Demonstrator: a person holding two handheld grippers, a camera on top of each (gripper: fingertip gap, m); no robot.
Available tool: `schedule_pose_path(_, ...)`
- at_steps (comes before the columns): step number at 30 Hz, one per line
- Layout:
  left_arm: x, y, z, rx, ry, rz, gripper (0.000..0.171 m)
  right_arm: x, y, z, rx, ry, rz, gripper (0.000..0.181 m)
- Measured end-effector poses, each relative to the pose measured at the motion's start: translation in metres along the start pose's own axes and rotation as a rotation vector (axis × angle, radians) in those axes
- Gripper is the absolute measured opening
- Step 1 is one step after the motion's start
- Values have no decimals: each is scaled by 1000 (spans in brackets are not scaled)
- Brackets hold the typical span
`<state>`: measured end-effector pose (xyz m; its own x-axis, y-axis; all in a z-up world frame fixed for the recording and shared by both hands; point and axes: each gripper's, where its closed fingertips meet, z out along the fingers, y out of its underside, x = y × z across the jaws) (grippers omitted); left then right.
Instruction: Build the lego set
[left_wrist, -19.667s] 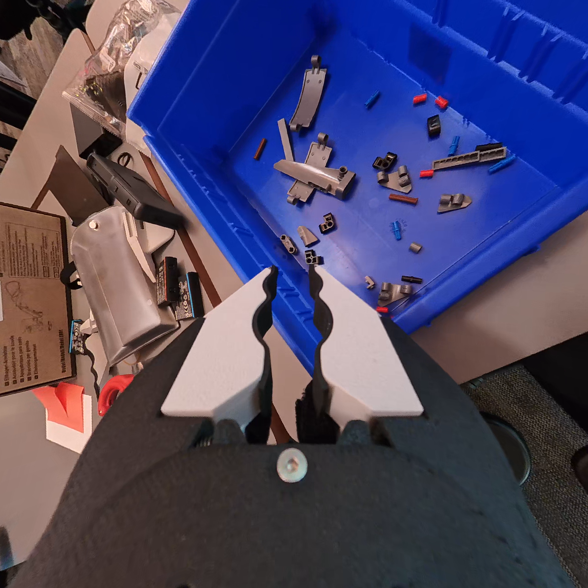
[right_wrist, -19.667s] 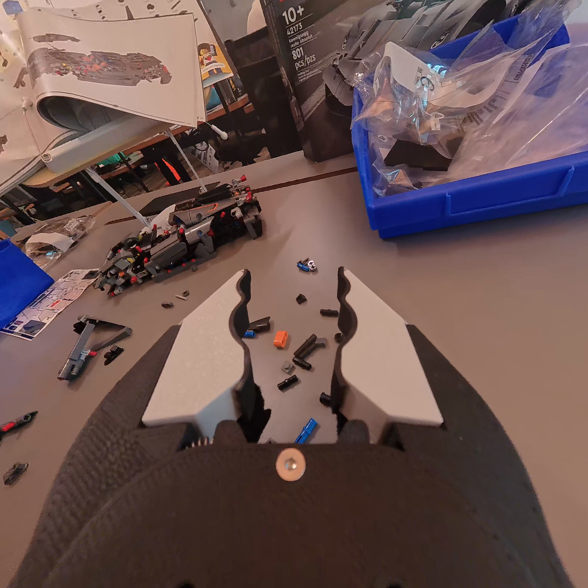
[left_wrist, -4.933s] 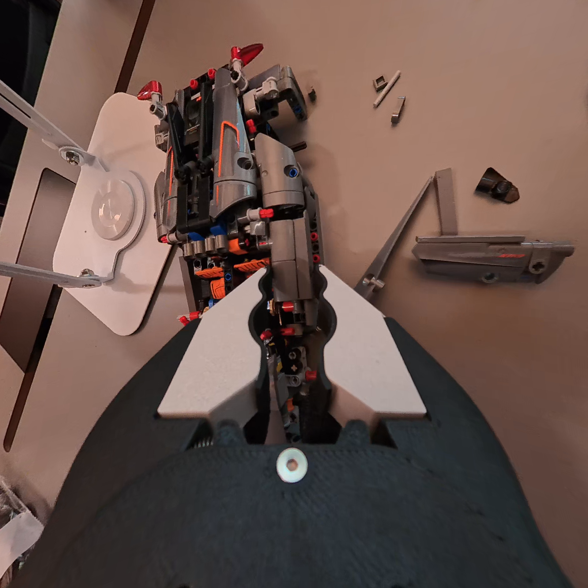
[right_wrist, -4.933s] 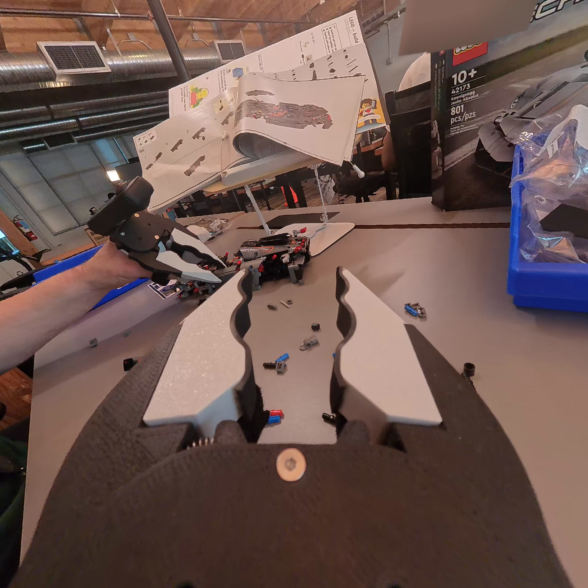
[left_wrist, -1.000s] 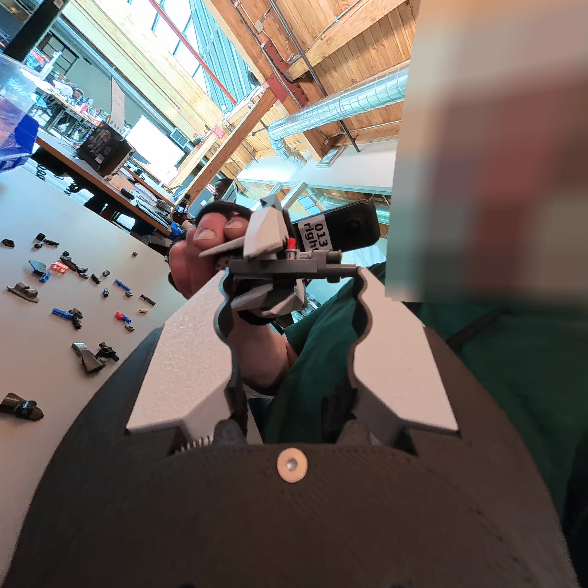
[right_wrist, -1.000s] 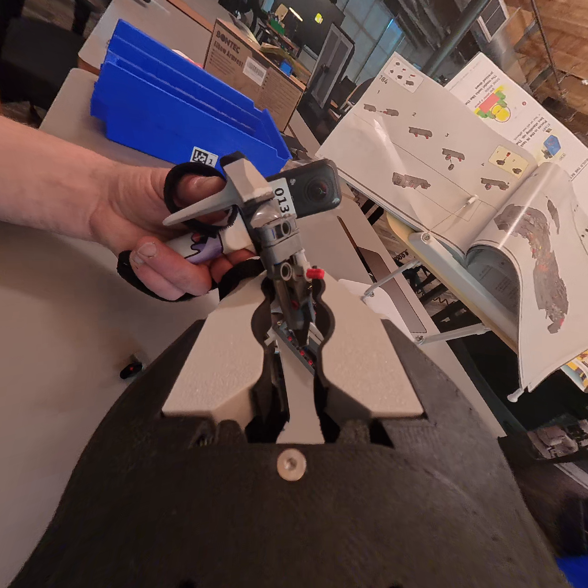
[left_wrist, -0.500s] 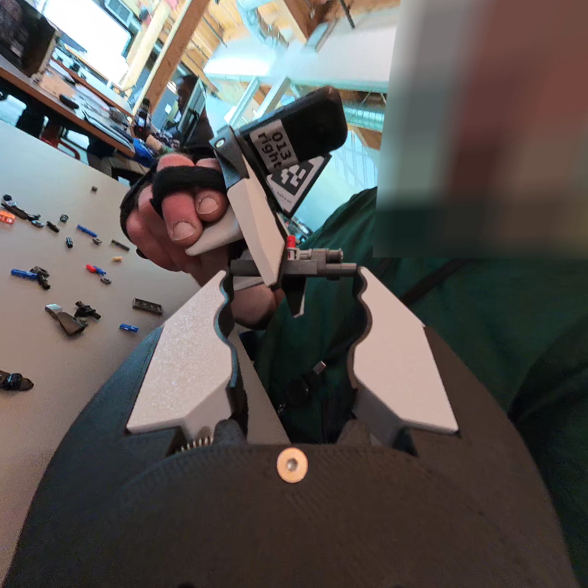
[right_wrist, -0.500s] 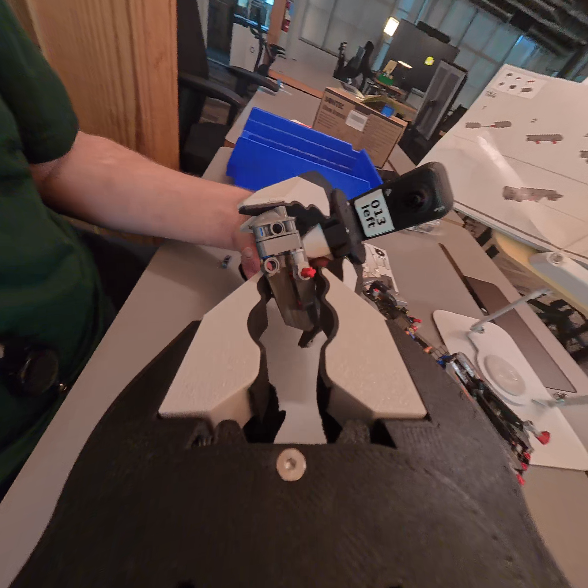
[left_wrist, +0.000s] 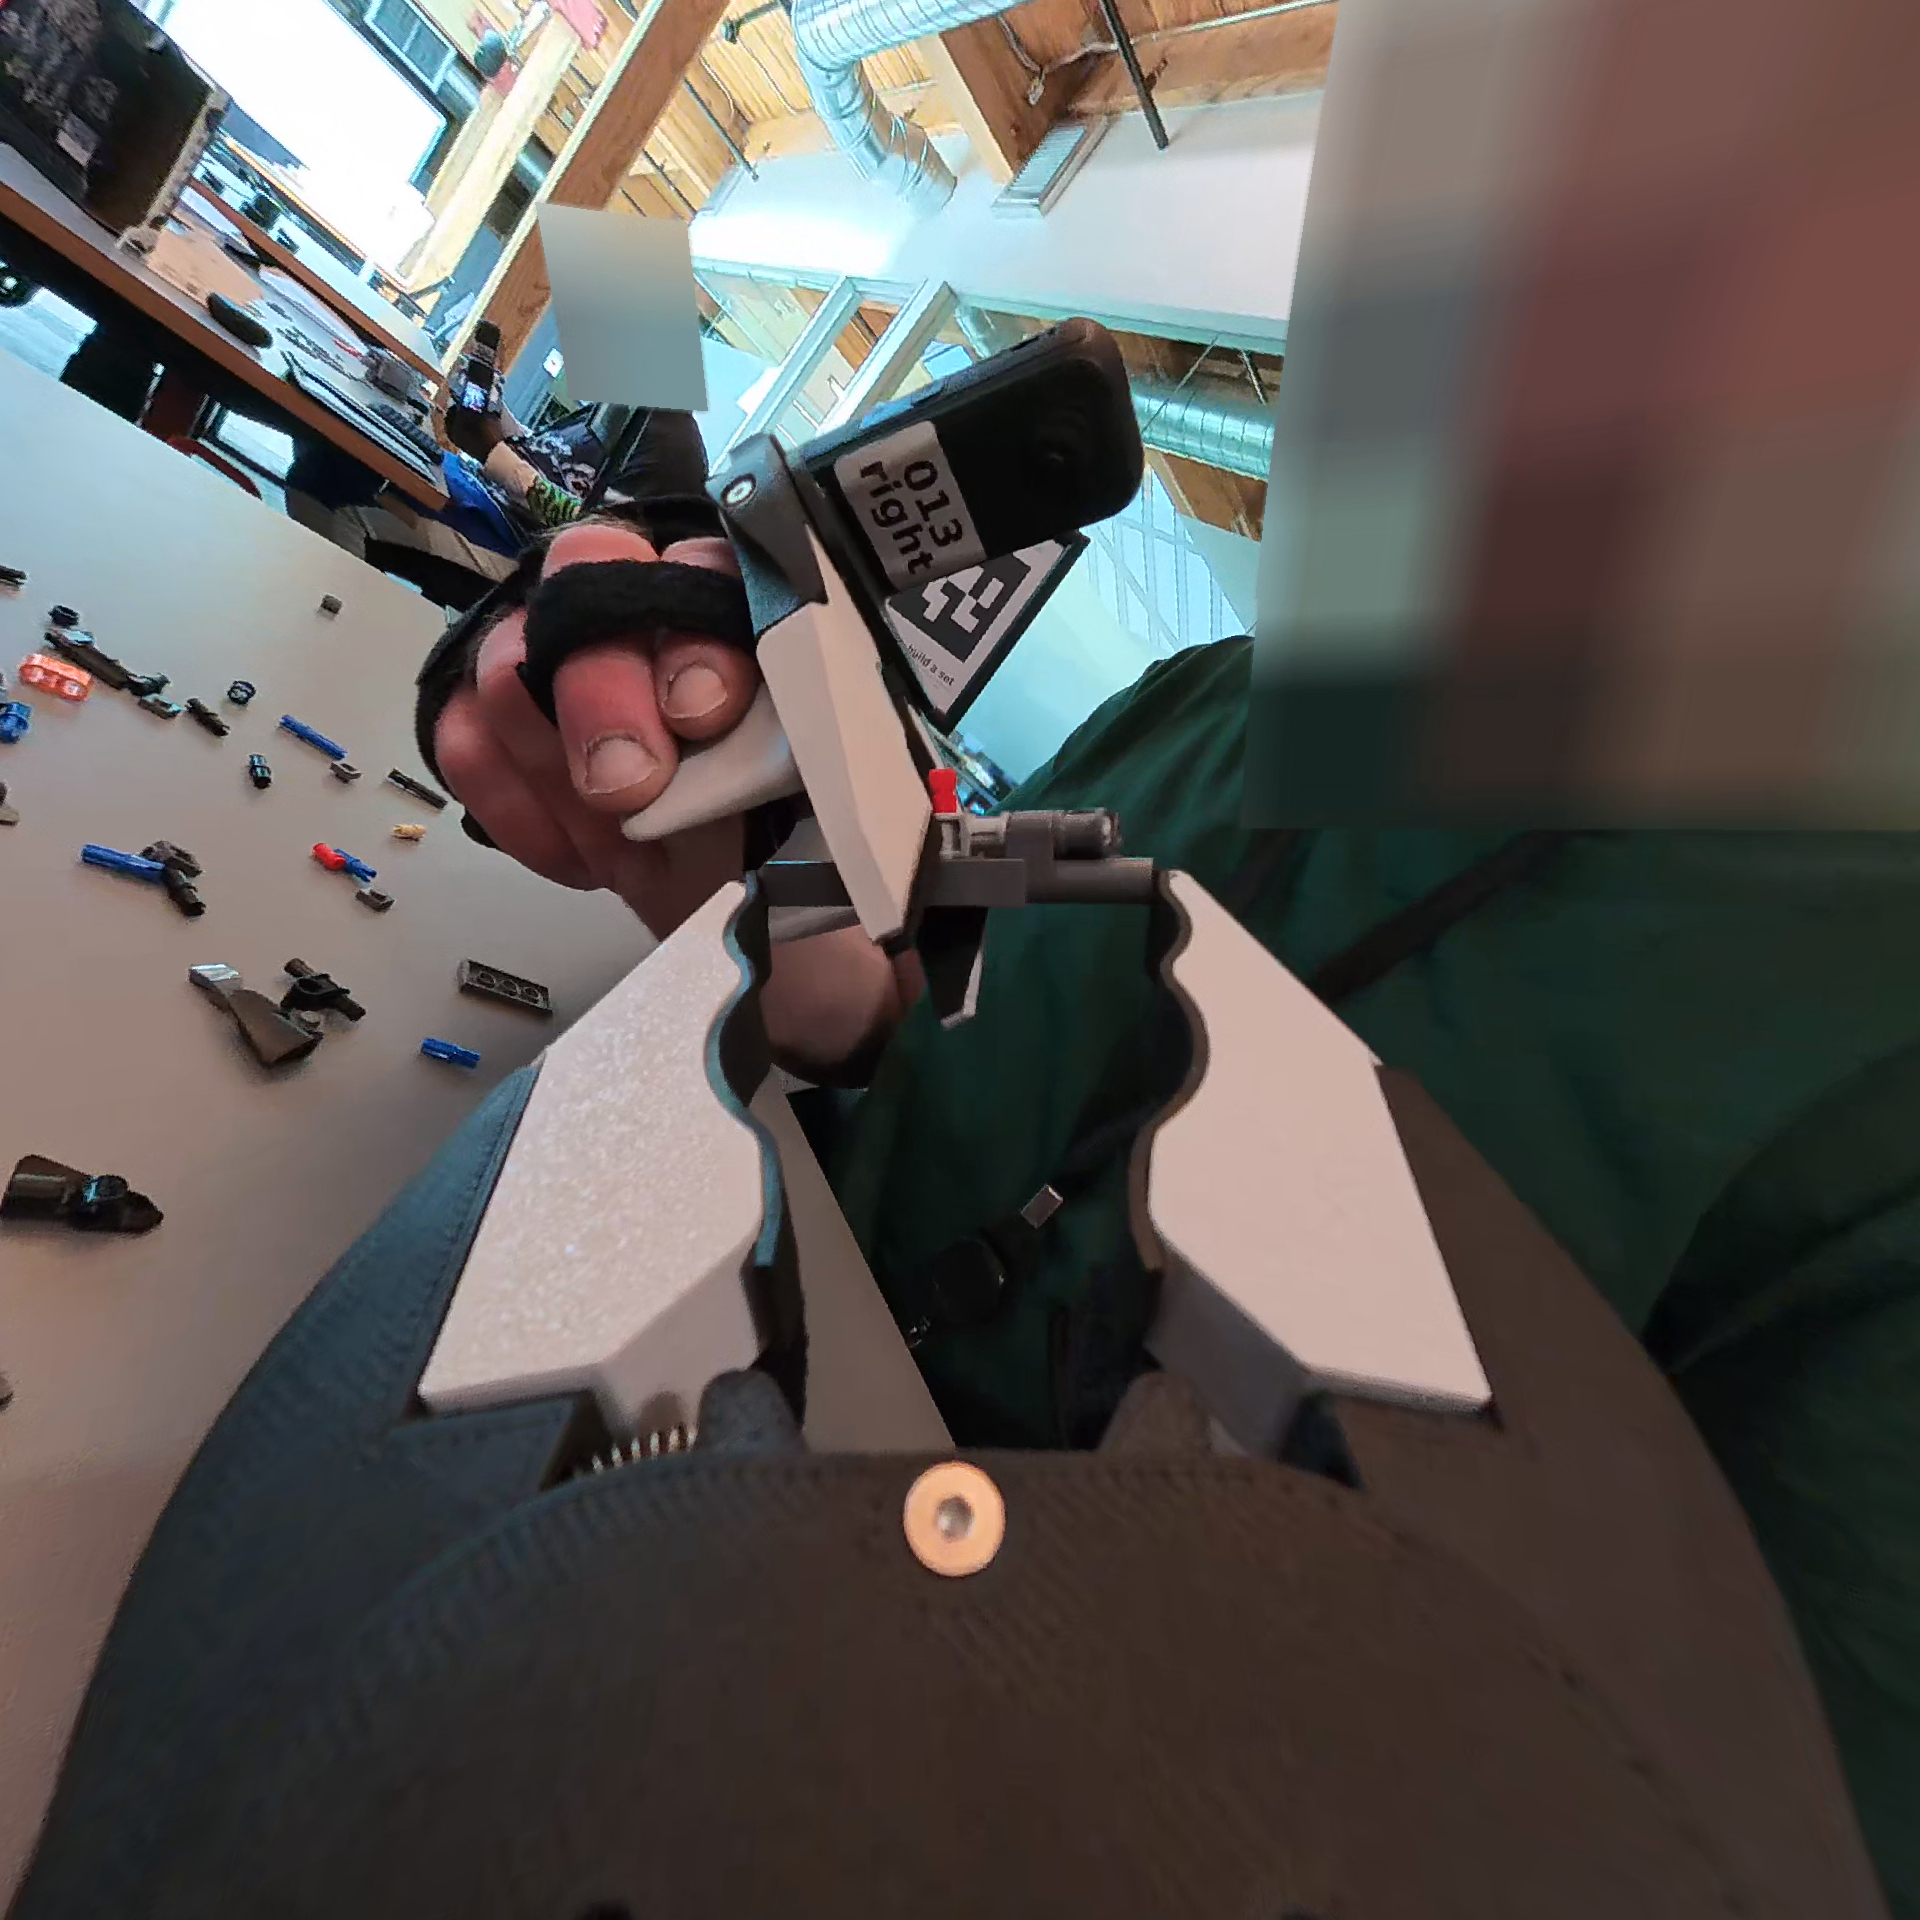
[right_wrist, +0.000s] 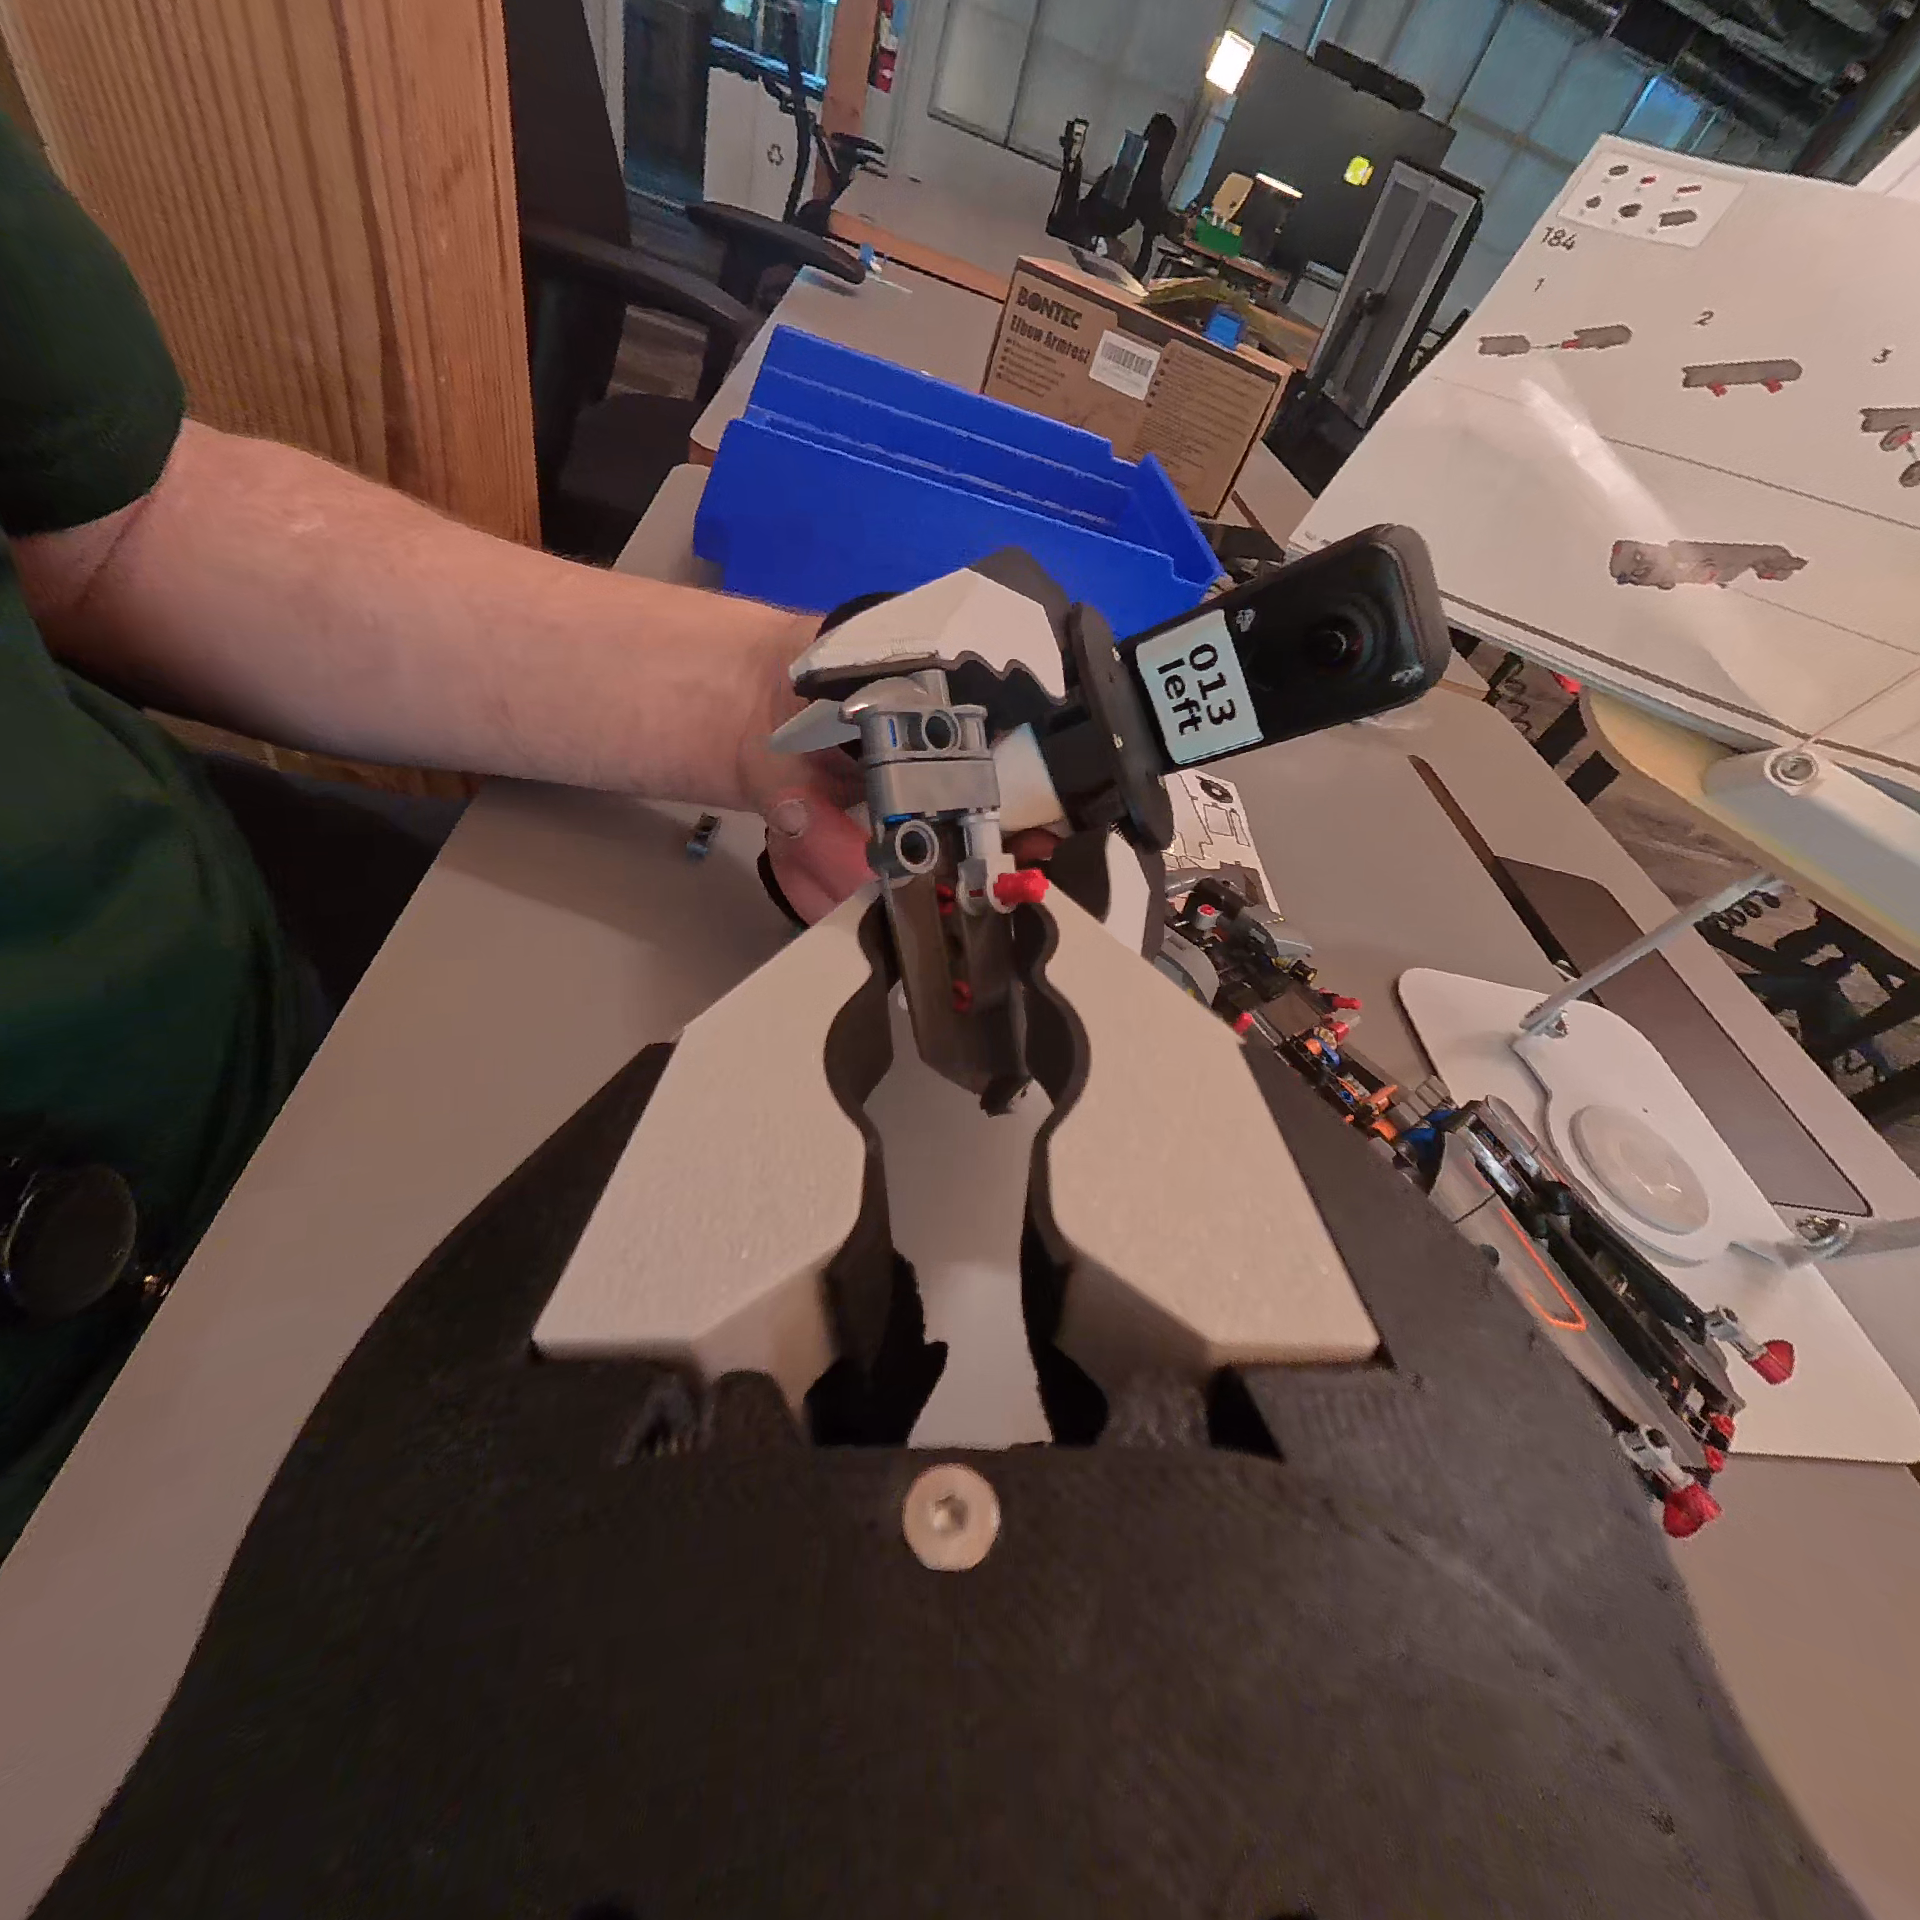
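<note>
The bench (right_wrist: 582, 997) lies below me with the half-built car (right_wrist: 1475, 1132) along its far right side, near the booklet stand's white foot (right_wrist: 1621, 1143), and loose pins and small parts (left_wrist: 260, 997) scattered across its other end. Held up in the air above the near edge is the grey sub-assembly (right_wrist: 940, 883), a narrow stiff beam of clicked-together parts, light but apt to pop apart if twisted. My right gripper (right_wrist: 951, 935) has its fingers closed around the beam's lower length, which is the solid place to hold. My left gripper (left_wrist: 951, 894) spans the beam's ends with fingers wide; whether they actually pinch it I can't quite tell. The red pin (right_wrist: 1016, 886) sticking out sideways is the fragile bit, so I'd keep pressure off it.
</note>
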<state>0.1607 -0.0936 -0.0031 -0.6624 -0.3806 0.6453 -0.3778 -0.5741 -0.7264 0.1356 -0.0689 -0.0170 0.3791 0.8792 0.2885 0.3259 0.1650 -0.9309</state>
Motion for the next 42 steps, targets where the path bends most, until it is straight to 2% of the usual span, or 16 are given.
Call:
schedule_pose_path(5, -4, -5, -2, 32, -19, -10, 70, 6, 2, -1, -1, 30, 7, 18)
schedule_pose_path(11, -18, -9, -8, 68, -130, 4, 81, 15, 5, -3, -8, 95, -5, 18)
schedule_pose_path(17, -25, -10, -18, 92, -234, 33, 80, 19, 12, -1, -39, 133, -21, 18)
schedule_pose_path(28, -25, -21, -34, 213, -282, 54, 70, 26, 24, 2, -85, 176, -27, 18)
schedule_pose_path(37, -15, -16, -52, 191, -409, 107, 67, 46, 41, -7, -136, 255, 30, 18)
schedule_pose_path(42, -4, 2, -71, 70, -615, 170, 61, 48, 59, -9, -202, 220, 83, 18)
